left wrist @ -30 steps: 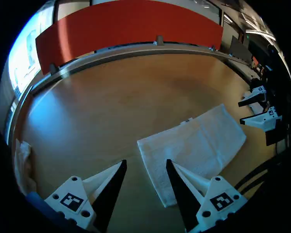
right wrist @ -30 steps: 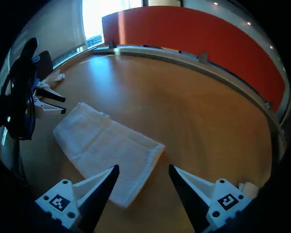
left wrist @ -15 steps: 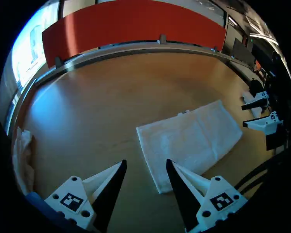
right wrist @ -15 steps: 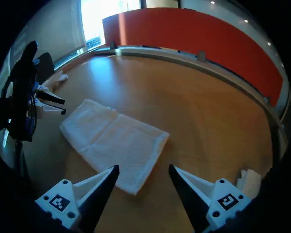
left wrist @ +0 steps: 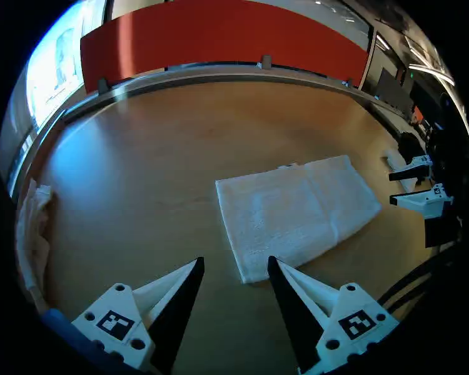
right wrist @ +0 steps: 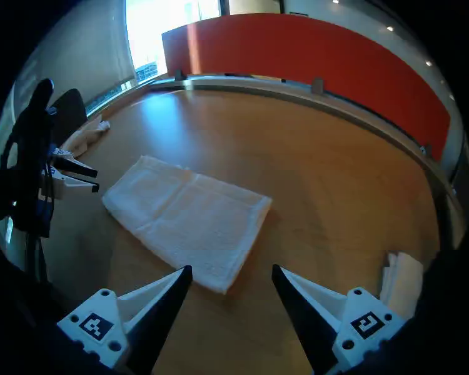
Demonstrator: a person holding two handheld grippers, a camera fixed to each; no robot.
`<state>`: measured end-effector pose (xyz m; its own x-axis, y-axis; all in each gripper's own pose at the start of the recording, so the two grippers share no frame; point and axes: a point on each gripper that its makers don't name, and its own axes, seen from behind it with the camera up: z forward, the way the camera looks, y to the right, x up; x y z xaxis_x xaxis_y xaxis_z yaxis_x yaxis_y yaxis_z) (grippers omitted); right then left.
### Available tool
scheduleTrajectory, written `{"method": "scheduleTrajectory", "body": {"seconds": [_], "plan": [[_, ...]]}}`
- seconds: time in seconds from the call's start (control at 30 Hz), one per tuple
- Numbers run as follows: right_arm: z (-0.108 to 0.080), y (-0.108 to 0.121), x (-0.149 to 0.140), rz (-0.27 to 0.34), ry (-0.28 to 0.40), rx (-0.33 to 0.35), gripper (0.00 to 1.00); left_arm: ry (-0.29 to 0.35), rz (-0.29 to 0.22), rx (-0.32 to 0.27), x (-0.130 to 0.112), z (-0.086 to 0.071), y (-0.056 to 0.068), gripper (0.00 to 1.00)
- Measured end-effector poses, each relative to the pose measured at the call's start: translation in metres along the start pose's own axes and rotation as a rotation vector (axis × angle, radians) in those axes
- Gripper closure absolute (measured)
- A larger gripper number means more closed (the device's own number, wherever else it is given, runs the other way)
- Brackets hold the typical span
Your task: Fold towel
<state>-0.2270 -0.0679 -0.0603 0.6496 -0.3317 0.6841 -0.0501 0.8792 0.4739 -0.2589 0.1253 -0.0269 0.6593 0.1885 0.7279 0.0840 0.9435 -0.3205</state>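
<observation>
A white towel [left wrist: 297, 212], already folded to a flat oblong, lies near the middle of a bare wooden table [left wrist: 153, 150], with its long side running slantwise across both views.

In the left gripper view, the left gripper [left wrist: 234, 262] hangs low over the table's near side. Its two fingers are spread wide and have nothing between them. The towel's near corner sits just ahead of the right-hand fingertip. It looks to be clear of it, though the angle is too poor to be sure. The right gripper shows farther off at the towel's far end, its fingers also apart.

In the right gripper view, the right gripper [right wrist: 231, 270] is likewise spread and empty. The towel's other near corner lies just beyond the gap between its fingers. The left gripper is small at the left edge here, beside the towel's far end.

A crumpled white cloth [left wrist: 31, 231] lies at the table's left edge, and a stack of folded white cloths [right wrist: 402, 284] at its right. A red partition [left wrist: 222, 31] stands along the far edge, with a bright window [right wrist: 159, 31] beside it.
</observation>
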Motion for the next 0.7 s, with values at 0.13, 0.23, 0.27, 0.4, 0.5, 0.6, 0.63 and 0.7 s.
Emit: {"method": "scheduleTrajectory", "body": {"seconds": [0.13, 0.23, 0.27, 0.4, 0.5, 0.6, 0.63, 0.7], "plan": [[0.000, -0.002, -0.001, -0.012, -0.002, 0.007, 0.01, 0.006, -0.011, 0.010, -0.003, -0.006, -0.002, 0.26], [0.001, -0.004, -0.002, -0.022, -0.004, 0.013, 0.01, 0.006, -0.022, 0.018, -0.008, -0.011, -0.003, 0.26], [0.001, -0.005, -0.002, -0.025, -0.005, 0.016, 0.01, 0.005, -0.027, 0.021, -0.010, -0.013, -0.003, 0.26], [0.002, -0.006, -0.003, -0.036, -0.006, 0.020, 0.01, 0.002, -0.047, 0.025, -0.019, -0.020, -0.002, 0.26], [0.002, -0.006, -0.003, -0.041, -0.008, 0.025, 0.01, 0.004, -0.057, 0.032, -0.023, -0.024, -0.003, 0.26], [0.004, -0.007, -0.005, -0.048, -0.014, 0.037, 0.03, 0.005, -0.068, 0.044, -0.028, -0.030, -0.005, 0.26], [0.004, -0.008, -0.006, -0.053, -0.018, 0.042, 0.04, 0.005, -0.073, 0.047, -0.029, -0.033, -0.005, 0.26], [0.006, -0.009, -0.009, -0.065, -0.026, 0.050, 0.04, 0.006, -0.083, 0.054, -0.032, -0.038, -0.007, 0.26]]}}
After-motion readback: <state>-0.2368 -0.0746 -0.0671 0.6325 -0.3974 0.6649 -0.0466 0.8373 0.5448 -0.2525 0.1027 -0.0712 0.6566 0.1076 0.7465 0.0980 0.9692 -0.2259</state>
